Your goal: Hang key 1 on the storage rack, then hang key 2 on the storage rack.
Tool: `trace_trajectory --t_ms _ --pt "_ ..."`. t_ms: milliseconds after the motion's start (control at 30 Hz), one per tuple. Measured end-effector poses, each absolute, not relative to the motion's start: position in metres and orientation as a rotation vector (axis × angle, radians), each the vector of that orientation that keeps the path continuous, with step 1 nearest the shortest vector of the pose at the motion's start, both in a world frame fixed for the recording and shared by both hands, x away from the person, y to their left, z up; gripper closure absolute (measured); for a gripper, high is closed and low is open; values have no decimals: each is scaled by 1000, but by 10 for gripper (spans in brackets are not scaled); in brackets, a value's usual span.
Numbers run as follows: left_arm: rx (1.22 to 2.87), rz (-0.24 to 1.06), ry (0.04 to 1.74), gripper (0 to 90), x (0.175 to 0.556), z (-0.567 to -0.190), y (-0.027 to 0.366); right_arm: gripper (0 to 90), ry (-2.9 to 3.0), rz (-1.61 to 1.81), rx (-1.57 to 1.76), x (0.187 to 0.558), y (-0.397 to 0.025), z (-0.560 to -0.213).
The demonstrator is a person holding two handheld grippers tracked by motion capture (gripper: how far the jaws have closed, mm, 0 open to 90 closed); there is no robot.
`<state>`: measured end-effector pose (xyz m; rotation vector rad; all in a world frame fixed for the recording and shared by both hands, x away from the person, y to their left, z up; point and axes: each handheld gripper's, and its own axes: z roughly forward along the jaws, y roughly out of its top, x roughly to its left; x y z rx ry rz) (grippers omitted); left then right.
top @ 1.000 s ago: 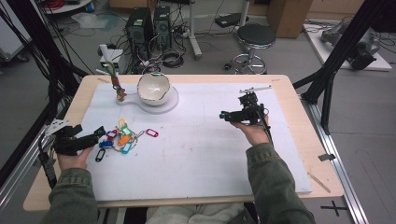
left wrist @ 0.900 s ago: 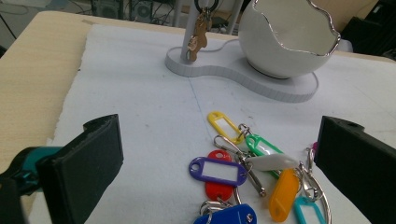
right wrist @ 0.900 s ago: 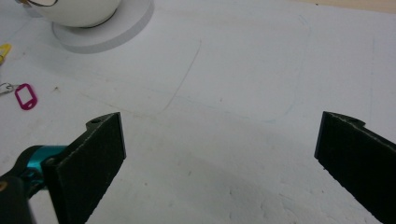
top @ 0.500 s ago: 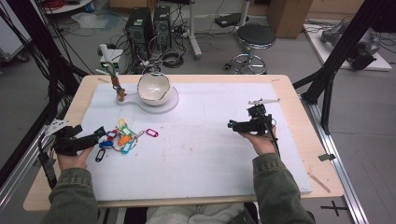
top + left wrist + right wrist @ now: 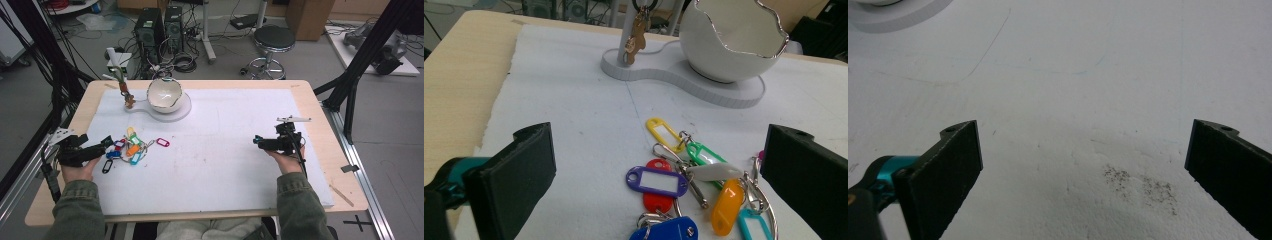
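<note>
My left gripper (image 5: pixel 659 165) sits jaws wide, lined up on the bunch of key tags (image 5: pixel 684 185) to take it; right gripper (image 5: pixel 1088 165) open over bare white mat (image 5: pixel 1073 75), parked clear.

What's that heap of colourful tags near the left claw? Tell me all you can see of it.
The bunch of key tags is a loose cluster of plastic tags in yellow, green, purple, red, orange, blue, teal and white, each with a paper label window, joined by metal rings. It lies flat on the white mat, just ahead of the open left gripper, which is not touching it. A pink tag lies slightly apart.
</note>
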<state>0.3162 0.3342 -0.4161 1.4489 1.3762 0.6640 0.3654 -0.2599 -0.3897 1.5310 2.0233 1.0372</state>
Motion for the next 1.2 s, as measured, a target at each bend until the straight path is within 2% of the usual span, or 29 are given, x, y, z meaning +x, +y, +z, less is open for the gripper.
trace_trajectory --t_ms 800,1200 --pt "1437 663 1371 18 317 -415 334 8 1770 1128 1431 330 -280 -400" --pt "1552 689 1335 18 328 -411 320 8 1763 1149 1391 320 -281 -398"
